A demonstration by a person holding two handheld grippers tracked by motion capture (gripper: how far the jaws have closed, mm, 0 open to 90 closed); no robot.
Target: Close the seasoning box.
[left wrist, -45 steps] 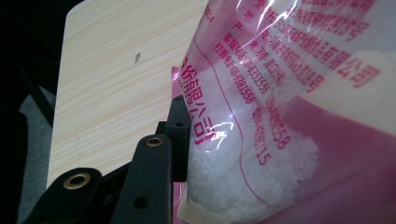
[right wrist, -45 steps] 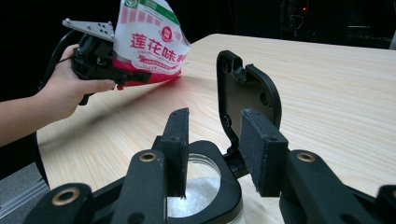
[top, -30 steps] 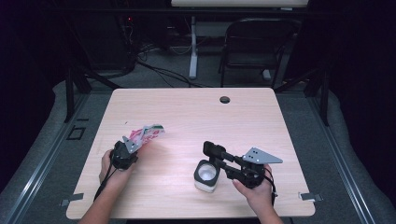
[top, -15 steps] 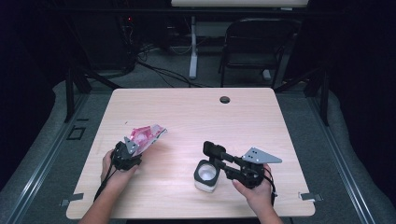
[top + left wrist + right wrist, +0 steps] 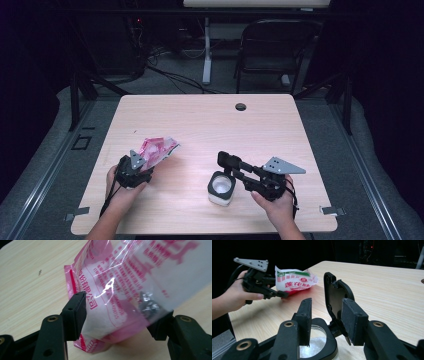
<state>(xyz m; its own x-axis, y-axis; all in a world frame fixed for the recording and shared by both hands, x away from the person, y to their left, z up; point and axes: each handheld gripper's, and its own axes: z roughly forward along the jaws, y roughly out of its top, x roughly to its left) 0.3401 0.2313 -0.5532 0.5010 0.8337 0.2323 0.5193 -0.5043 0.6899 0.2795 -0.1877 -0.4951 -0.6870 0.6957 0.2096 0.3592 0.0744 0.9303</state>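
Pink bag sits at the table's left-centre, off the surface, long axis running toward 2 o'clock from the left gripper, whose jaws are clenched on its lower end; white jar, flip lid open, stands at 4 o'clock from the bag, well apart; right gripper hangs over the jar's rim, jaws parted; judged, the bag must travel to the jar; bag's mouth not discernible; whether the right jaws touch the lid cannot be told.
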